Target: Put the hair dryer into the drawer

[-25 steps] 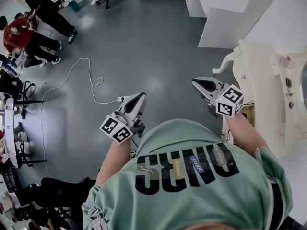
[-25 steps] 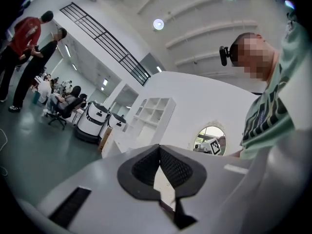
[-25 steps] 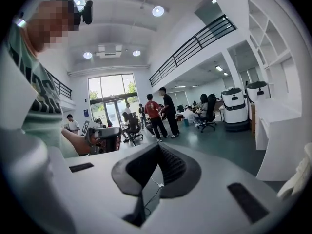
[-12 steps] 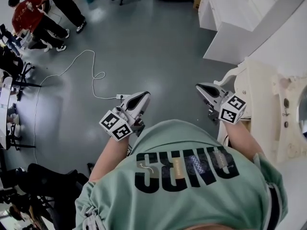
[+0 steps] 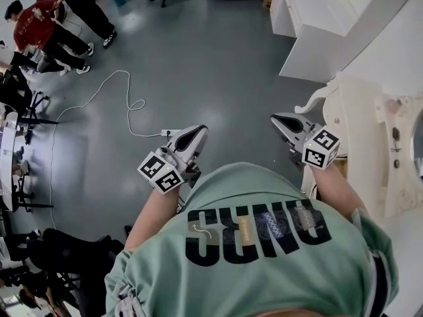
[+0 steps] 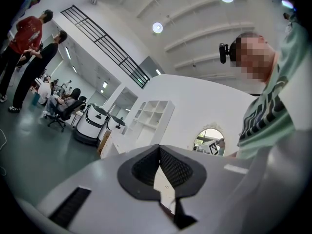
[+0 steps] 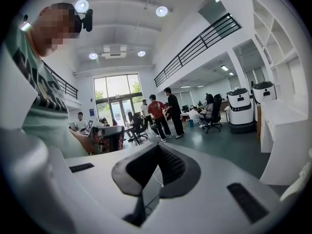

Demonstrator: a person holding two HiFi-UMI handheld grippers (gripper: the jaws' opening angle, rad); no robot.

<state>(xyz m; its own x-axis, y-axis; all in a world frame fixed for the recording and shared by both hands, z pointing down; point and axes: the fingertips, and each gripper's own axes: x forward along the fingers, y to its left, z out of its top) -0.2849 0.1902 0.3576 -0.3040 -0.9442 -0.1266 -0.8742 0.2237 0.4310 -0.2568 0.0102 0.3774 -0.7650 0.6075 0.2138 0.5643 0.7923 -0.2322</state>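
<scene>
No hair dryer shows in any view, and I cannot make out a drawer. In the head view my left gripper (image 5: pixel 197 130) hangs over the grey floor in front of the green shirt, its jaws shut together with nothing between them. My right gripper (image 5: pixel 275 117) is held level with it, close to the cream dressing table (image 5: pixel 360 104), and is also shut and empty. In the left gripper view the black pads (image 6: pixel 170 167) meet at the tip of the left gripper (image 6: pixel 159 148). The right gripper view shows my right gripper (image 7: pixel 157 146) with pads touching.
A white shelf unit (image 5: pixel 317 25) stands beyond the dressing table. A white cable (image 5: pixel 125 104) loops across the floor at the left. People (image 5: pixel 39 28) and chairs are at the far left. An oval mirror (image 6: pixel 209 140) and white machines (image 6: pixel 90 123) show ahead.
Both grippers stay where they were, still shut. Only the head view has shifted a little, so the room's far side sits slightly differently in the picture.
</scene>
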